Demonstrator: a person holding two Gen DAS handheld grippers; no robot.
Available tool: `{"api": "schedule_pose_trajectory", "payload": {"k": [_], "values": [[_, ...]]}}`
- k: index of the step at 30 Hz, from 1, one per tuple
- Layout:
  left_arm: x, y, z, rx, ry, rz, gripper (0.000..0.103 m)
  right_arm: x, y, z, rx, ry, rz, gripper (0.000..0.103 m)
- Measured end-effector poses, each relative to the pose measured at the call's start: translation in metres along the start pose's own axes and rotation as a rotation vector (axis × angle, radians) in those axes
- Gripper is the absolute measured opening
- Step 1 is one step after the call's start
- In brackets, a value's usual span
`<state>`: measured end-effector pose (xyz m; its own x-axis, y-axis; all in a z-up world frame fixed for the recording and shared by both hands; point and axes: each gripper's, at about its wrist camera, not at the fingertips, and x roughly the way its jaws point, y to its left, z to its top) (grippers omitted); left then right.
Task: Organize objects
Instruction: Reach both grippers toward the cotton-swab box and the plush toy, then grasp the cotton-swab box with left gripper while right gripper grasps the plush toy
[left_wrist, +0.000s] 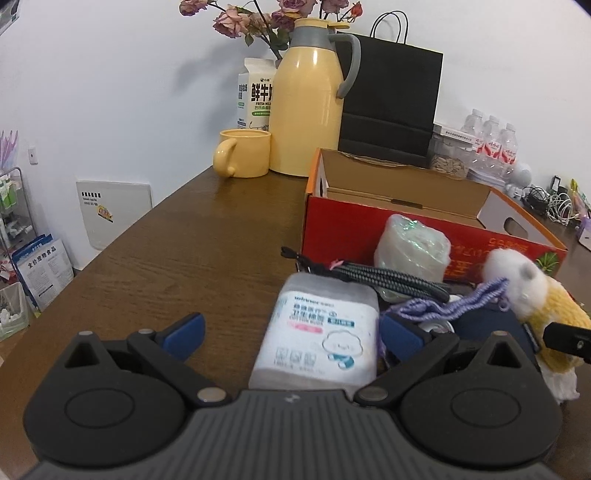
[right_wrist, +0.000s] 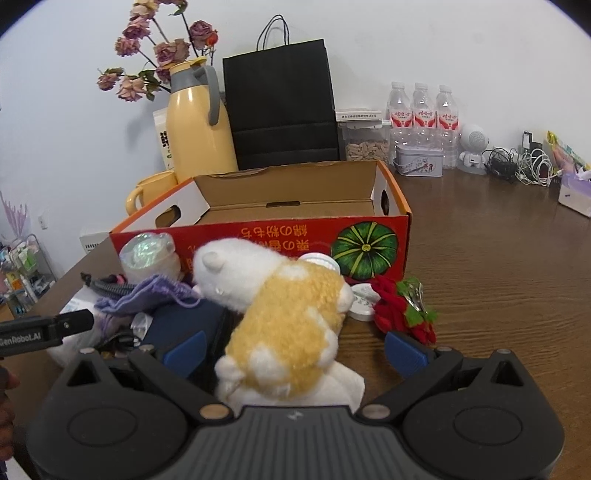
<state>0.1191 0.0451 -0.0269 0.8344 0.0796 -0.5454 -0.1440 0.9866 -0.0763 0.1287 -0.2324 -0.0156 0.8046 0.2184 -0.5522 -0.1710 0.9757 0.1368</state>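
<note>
A clear box of cotton swabs (left_wrist: 321, 332) lies on the brown table between the fingers of my left gripper (left_wrist: 291, 334), which is open wide. My right gripper (right_wrist: 295, 350) is open too, with a white and yellow plush toy (right_wrist: 288, 325) lying between its fingers. Behind both stands an open red cardboard box (left_wrist: 343, 225) (right_wrist: 258, 236) that looks empty. Against its front wall sit an iridescent wrapped bundle (left_wrist: 410, 247) (right_wrist: 149, 254), a black braided cord (left_wrist: 388, 280), a purple knit piece (right_wrist: 147, 295), a dark blue pouch (right_wrist: 184, 325), a white round lid (right_wrist: 364, 301) and a red rose clip (right_wrist: 402, 306).
At the back stand a yellow thermos (left_wrist: 310, 99), a yellow mug (left_wrist: 243, 153), a milk carton (left_wrist: 255, 92), a black paper bag (right_wrist: 280, 107), water bottles (right_wrist: 421, 118), a seed jar (right_wrist: 365, 144) and a tin (right_wrist: 419, 160). Cables (right_wrist: 517, 166) lie far right. The table edge (left_wrist: 110, 243) runs along the left.
</note>
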Motion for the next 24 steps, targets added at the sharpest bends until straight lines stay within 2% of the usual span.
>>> {"api": "schedule_pose_trajectory", "payload": {"k": [4, 7, 8, 9, 10, 13, 16, 24], "values": [[0.008, -0.002, 0.001, 0.007, 0.010, -0.015, 0.099, 0.007, -0.001, 0.004, 0.020, -0.004, 0.002, 0.101], [0.013, -0.004, 0.001, 0.002, 0.029, -0.047, 0.082, 0.012, -0.003, 0.007, 0.038, 0.001, 0.004, 0.089], [0.015, -0.005, 0.001, 0.003, 0.036, -0.059, 0.073, 0.014, -0.004, 0.008, 0.042, 0.005, 0.007, 0.084], [0.016, -0.006, 0.000, 0.004, 0.043, -0.072, 0.069, 0.015, -0.004, 0.008, 0.043, 0.010, 0.008, 0.083], [0.016, -0.007, 0.000, 0.004, 0.039, -0.070, 0.068, 0.017, -0.004, 0.008, 0.044, 0.013, 0.009, 0.083], [0.015, -0.007, -0.002, 0.006, 0.038, -0.073, 0.068, 0.022, -0.003, 0.008, 0.045, 0.031, 0.013, 0.072], [0.012, -0.005, -0.004, 0.006, 0.035, -0.072, 0.068, 0.026, -0.005, 0.005, 0.066, 0.052, 0.038, 0.056], [-0.010, 0.011, -0.003, -0.009, 0.002, -0.062, 0.068, 0.007, -0.012, 0.003, 0.086, -0.013, 0.055, 0.051]]}}
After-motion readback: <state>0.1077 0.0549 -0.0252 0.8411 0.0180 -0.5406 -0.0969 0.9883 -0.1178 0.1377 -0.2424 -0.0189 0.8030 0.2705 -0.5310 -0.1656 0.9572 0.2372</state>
